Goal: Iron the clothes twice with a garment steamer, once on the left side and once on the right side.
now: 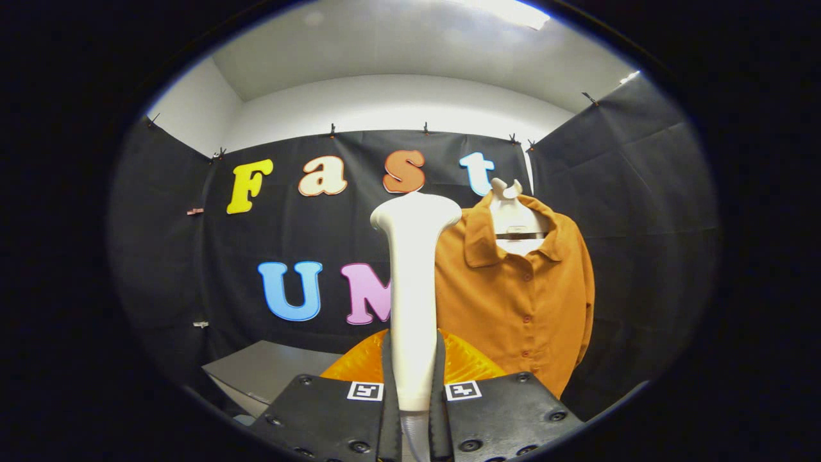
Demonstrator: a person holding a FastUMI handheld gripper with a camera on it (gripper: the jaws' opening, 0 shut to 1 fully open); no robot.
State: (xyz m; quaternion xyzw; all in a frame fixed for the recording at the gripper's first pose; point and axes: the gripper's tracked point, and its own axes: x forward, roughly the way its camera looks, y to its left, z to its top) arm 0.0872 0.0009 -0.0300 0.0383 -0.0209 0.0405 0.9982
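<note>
Against black booth cloth, gripper (414, 385) fingers clamp the white garment steamer (412, 289) upright at frame centre, apart from the orange shirt (519, 301); neither pass evidently begun.

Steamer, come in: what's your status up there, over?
Gripper shut on white garment steamer, held upright. Orange shirt hangs just beyond, right of the steamer head, apart from it. Nothing in between.

The tool (414, 401) grips the white garment steamer (412, 289) between its 2 fingers, and the steamer stands upright just ahead, blocking the middle. Right of it hangs the orange shirt (519, 301). Left of it there is open room above the grey worktop (269, 369).
</note>
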